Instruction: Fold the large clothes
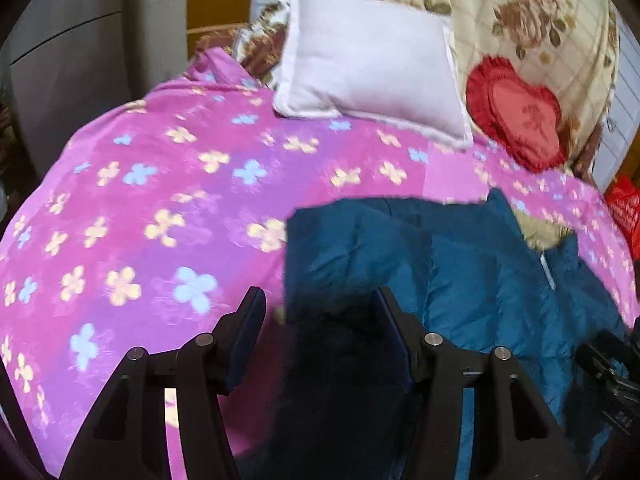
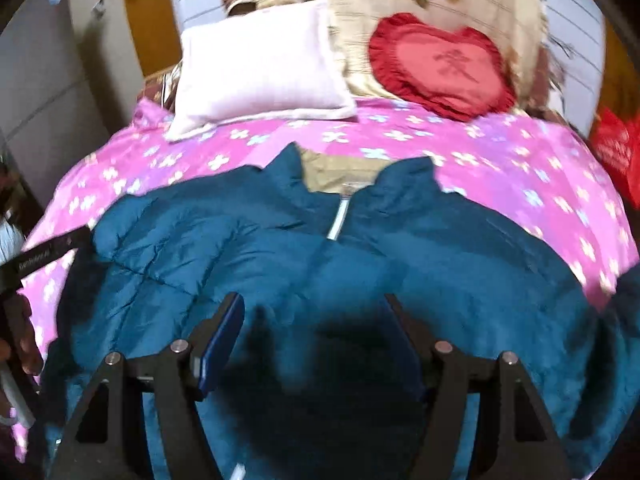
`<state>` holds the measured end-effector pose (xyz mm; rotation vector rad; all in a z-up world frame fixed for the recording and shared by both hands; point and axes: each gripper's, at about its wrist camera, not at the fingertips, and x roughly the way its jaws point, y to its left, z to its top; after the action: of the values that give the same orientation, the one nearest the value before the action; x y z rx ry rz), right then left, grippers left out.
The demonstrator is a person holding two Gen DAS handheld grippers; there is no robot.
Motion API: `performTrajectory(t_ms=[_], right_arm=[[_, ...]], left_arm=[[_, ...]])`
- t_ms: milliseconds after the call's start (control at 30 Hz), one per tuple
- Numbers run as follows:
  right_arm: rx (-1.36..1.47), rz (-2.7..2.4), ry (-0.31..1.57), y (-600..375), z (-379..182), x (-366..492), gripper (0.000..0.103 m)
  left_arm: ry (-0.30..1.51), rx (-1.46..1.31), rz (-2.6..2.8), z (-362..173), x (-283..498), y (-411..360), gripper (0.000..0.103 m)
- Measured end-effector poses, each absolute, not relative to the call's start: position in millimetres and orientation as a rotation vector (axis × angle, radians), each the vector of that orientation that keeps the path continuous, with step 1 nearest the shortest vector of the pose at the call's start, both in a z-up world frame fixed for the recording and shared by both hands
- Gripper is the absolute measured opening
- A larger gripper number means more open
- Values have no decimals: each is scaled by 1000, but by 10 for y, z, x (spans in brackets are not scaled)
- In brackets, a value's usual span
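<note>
A teal puffer jacket (image 2: 280, 248) lies front up on the pink flowered bedspread (image 2: 520, 176), collar toward the pillows, zipper partly open over a beige lining. In the left wrist view the jacket (image 1: 460, 264) fills the lower right. My left gripper (image 1: 320, 312) is open over the jacket's left edge, its left finger above the bedspread (image 1: 140, 200). My right gripper (image 2: 314, 316) is open above the jacket's lower middle. Neither holds anything. The left gripper's body (image 2: 44, 252) shows at the left edge of the right wrist view.
A white pillow (image 1: 372, 68) and a red heart cushion (image 1: 520, 116) lie at the head of the bed against a cream floral quilt (image 1: 520, 12). A grey cabinet (image 1: 72, 60) stands left of the bed. A red bag (image 2: 616, 148) sits at the right.
</note>
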<state>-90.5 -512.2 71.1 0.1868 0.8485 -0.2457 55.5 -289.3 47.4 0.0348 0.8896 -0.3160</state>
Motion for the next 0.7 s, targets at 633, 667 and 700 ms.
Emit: performTrajectory(t_ms=[633, 667, 700], right_arm=[[213, -306, 807, -5374, 641, -1397, 75], [208, -320, 807, -5415, 644, -1425, 76], [194, -343, 819, -5467, 628, -1443, 76]], left_arm=[[902, 29, -341, 130, 505, -2892, 48], [899, 31, -339, 130, 501, -2894, 48], [897, 34, -338, 130, 499, -2894, 48]])
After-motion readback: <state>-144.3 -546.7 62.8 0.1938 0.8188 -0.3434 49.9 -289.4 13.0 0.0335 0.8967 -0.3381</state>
